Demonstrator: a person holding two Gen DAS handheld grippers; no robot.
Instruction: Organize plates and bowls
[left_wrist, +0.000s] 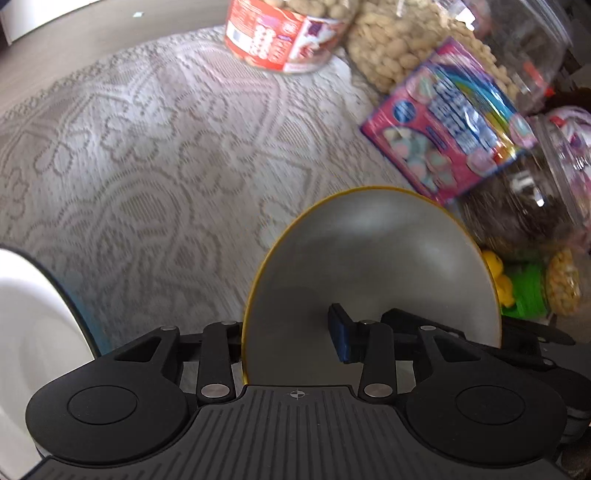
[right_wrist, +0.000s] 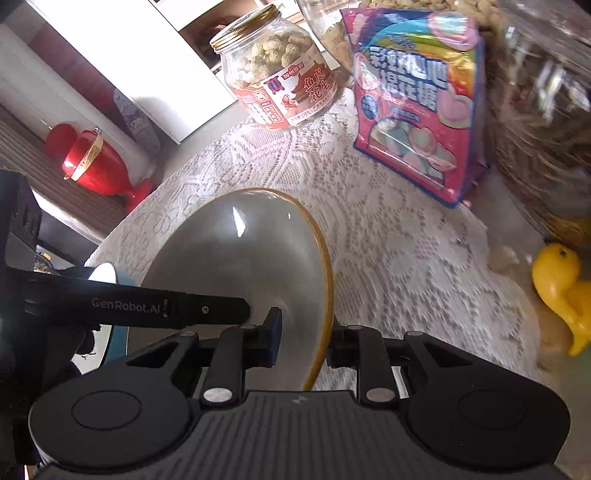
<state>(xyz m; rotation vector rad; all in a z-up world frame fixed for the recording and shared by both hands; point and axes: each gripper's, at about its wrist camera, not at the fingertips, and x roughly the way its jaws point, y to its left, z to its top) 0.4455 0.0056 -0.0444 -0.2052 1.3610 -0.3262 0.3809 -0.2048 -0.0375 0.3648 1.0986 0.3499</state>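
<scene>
The left gripper (left_wrist: 291, 338) and the right gripper (right_wrist: 303, 338) each clamp opposite rims of the grey round bowl with yellow rim (left_wrist: 369, 273), held above the white lace tablecloth (left_wrist: 155, 155). A white dish with blue edge (left_wrist: 33, 325) waits near the cloth's left edge. Stacking seems not yet done.

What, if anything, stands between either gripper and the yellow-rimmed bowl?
Nothing does. Both grippers are already on the yellow-rimmed bowl: the left gripper grips its left rim, and the right gripper straddles its right rim. The snack bag and peanut jar stand beyond it.
</scene>
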